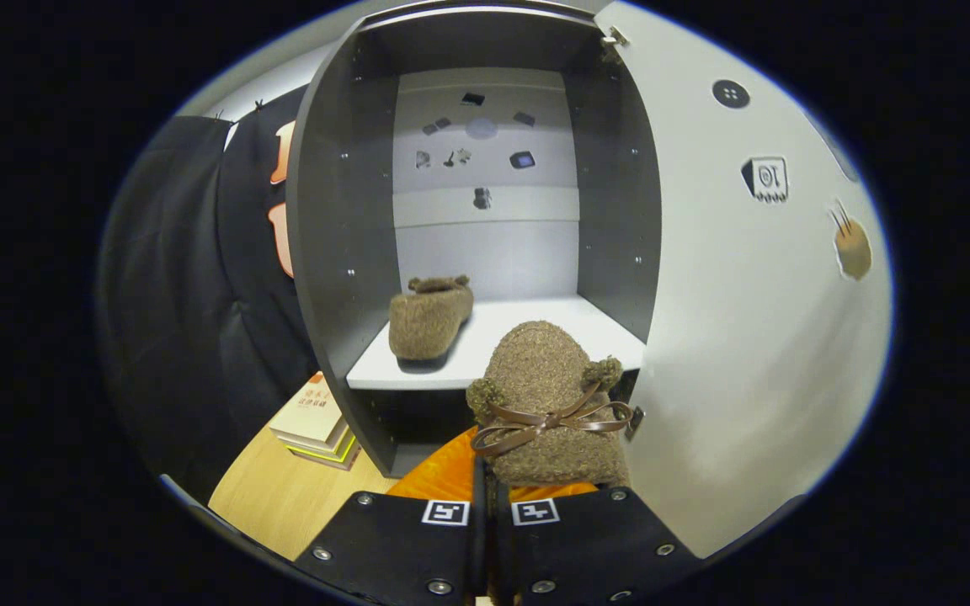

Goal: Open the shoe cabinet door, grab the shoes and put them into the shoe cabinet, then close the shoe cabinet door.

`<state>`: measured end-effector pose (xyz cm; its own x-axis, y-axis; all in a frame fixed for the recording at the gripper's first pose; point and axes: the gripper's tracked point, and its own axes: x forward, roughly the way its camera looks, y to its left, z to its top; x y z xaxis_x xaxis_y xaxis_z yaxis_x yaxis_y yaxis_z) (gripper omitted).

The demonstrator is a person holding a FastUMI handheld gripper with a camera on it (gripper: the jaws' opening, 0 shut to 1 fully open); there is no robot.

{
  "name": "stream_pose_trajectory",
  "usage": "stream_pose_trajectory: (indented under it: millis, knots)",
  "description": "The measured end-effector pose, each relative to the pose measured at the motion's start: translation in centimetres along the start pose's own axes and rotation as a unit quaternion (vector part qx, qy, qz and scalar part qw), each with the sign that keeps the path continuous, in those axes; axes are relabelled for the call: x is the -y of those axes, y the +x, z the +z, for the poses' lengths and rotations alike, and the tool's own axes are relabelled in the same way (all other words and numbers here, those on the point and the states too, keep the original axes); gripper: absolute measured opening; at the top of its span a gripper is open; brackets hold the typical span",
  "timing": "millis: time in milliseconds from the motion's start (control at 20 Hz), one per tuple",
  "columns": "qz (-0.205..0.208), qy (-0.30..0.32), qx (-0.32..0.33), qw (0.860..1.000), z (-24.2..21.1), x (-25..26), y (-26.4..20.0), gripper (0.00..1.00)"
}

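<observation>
Item: shoe [554, 396], brown, curly fleece-like upper, with a thin brown ribbon bow across the top and two small round ear-like tufts either side of it. Position: held up just ahead of the gripper [485, 492], in front of the lower edge of the shoe cabinet [342, 219] opening, toe pointing toward the cabinet interior. The heel end drops behind the gripper body and is cut off from sight.

Gripper: jaws drawn nearly together, a narrow gap between them, with the rear of the shoe pinched there. The contact itself is hidden by the shoe's pile, so how much material is caught cannot be made out.

Second shoe [430, 318]: same brown fleece, resting on the white shelf [527, 332] inside the cabinet, toward its left wall, heel facing outward. Its bow is hard to make out from this side.

Shoe cabinet: dark grey walls, pale back panel bearing small dark shapes too small to identify. Door [754, 353] swung open on the right of the cabinet, pale inner face with a few small stickers.

Below the cabinet: an orange surface [439, 475] partly hidden behind the shoe and gripper; nature unclear. Left of the cabinet's base, a stack of books [317, 421] lies on the wooden table [274, 497].
</observation>
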<state>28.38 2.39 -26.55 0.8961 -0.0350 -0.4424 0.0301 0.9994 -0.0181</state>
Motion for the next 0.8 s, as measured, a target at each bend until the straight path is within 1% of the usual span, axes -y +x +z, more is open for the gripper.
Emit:
stream_pose_trajectory:
  millis: [200,350,500,800]
  knots:
    - [0.011,-0.026,0.023,0.999,3.8,-0.2,3.3,0.04]
    - [0.022,-0.020,0.034,0.999,6.5,0.1,6.2,0.04]
    - [0.026,-0.015,0.044,0.999,9.2,1.1,10.5,0.04]
    - [0.047,0.004,0.041,0.998,12.1,2.3,18.0,0.04]
